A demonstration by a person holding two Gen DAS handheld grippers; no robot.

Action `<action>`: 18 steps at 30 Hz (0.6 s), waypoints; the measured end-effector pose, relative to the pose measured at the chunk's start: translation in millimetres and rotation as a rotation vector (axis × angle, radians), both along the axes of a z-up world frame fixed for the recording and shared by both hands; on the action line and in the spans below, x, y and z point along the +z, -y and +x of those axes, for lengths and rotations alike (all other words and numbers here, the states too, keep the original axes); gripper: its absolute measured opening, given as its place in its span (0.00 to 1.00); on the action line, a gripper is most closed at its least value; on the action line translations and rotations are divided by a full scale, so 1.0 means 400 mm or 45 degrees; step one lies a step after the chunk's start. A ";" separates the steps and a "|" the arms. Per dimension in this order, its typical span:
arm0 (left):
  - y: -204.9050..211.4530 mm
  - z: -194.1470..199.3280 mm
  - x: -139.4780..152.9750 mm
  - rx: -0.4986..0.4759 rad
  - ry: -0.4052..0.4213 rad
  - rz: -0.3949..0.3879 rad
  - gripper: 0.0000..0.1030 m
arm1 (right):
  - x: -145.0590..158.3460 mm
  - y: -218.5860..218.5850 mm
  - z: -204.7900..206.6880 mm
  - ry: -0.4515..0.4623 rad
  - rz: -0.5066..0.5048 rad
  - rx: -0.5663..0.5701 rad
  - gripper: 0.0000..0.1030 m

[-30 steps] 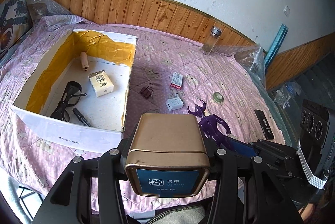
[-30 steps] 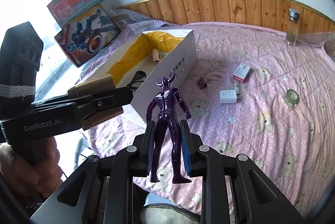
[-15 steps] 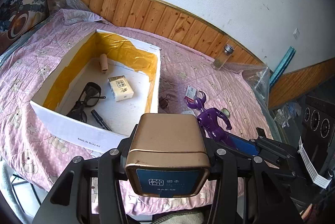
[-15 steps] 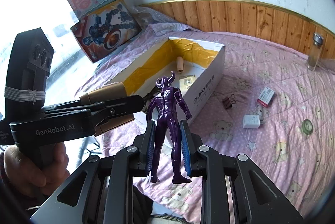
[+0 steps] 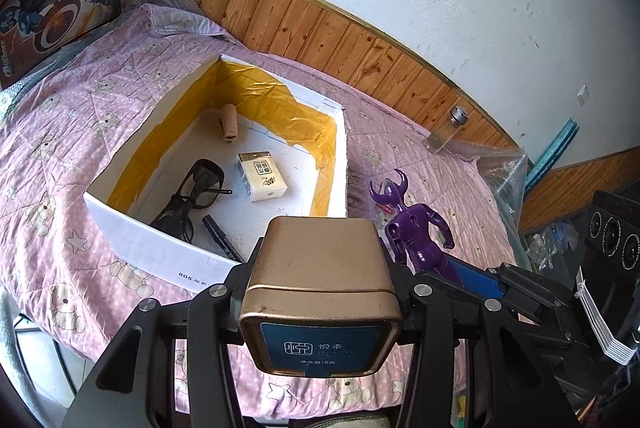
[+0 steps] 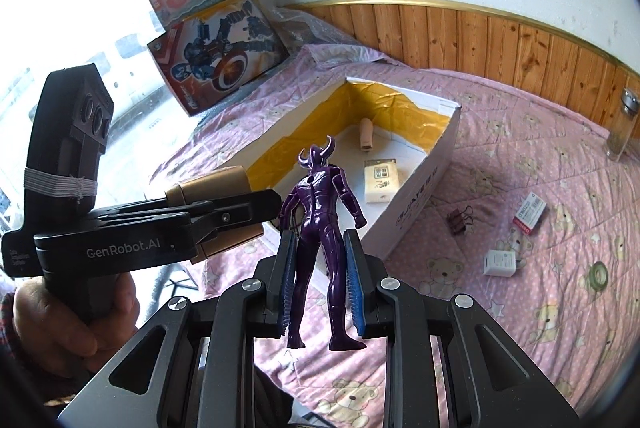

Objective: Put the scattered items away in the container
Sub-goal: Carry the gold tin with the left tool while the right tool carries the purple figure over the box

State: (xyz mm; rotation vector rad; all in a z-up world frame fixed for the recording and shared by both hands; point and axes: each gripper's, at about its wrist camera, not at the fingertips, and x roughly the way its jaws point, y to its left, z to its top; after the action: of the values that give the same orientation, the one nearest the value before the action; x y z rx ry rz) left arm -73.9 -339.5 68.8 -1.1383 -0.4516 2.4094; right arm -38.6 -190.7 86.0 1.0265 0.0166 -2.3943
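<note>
The left gripper [image 5: 320,292] was clamped tight on a gold tin [image 5: 320,284], its fingers pressed against the tin's two sides, the blue label facing the camera. It hung just short of the near wall of the white box [image 5: 160,248], above the pink bedspread [image 5: 60,188]. The right gripper [image 6: 322,276] was closed narrowly on a purple figure [image 6: 320,220], the blue pads gripping its legs, the horned head upright. It was held just beside the box's near corner. Inside the box lay dark glasses [image 5: 196,188], a black marker [image 5: 220,232], a small cream packet [image 5: 262,176] and a tan stapler [image 5: 229,122]. Beyond the box's right wall, on the bedspread, a binder clip [image 6: 460,220], a red-and-white packet [image 6: 530,212], a white adapter [image 6: 500,262] and a tape roll [image 6: 598,274] lay scattered. A glass jar [image 6: 622,124] stood well apart from the box, near the wood panelling.
</note>
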 end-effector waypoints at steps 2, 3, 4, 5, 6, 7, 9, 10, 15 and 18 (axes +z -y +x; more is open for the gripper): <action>0.002 -0.010 -0.001 0.004 0.004 0.004 0.48 | 0.005 0.003 -0.011 -0.007 0.004 0.003 0.23; 0.002 -0.014 -0.001 0.008 0.004 0.005 0.48 | 0.007 0.003 -0.018 -0.008 0.004 0.005 0.23; 0.002 -0.018 -0.002 0.009 0.005 0.005 0.48 | 0.010 0.004 -0.026 -0.011 0.006 0.004 0.23; 0.002 -0.023 -0.003 0.011 0.007 0.005 0.48 | 0.012 0.005 -0.033 -0.013 0.007 0.004 0.23; 0.001 -0.029 -0.004 0.012 0.009 0.006 0.48 | 0.014 0.005 -0.038 -0.016 0.008 0.005 0.23; 0.000 -0.035 -0.005 0.011 0.012 0.007 0.48 | 0.016 0.004 -0.044 -0.019 0.010 0.006 0.23; -0.003 -0.047 -0.007 0.013 0.018 0.008 0.48 | 0.021 0.004 -0.057 -0.021 0.012 0.007 0.23; -0.005 -0.053 -0.009 0.011 0.022 0.009 0.48 | 0.023 0.006 -0.064 -0.023 0.012 0.007 0.23; -0.018 -0.085 -0.012 0.004 0.040 0.017 0.48 | 0.032 0.007 -0.104 -0.028 0.020 0.009 0.23; -0.030 -0.104 -0.015 -0.003 0.048 0.015 0.48 | 0.037 0.007 -0.133 -0.027 0.023 0.011 0.23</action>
State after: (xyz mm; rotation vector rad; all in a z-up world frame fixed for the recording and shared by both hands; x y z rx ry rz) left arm -115.5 -327.5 63.0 -1.1806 -0.4752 2.3836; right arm -91.9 -193.4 100.8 1.0067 0.0498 -2.4017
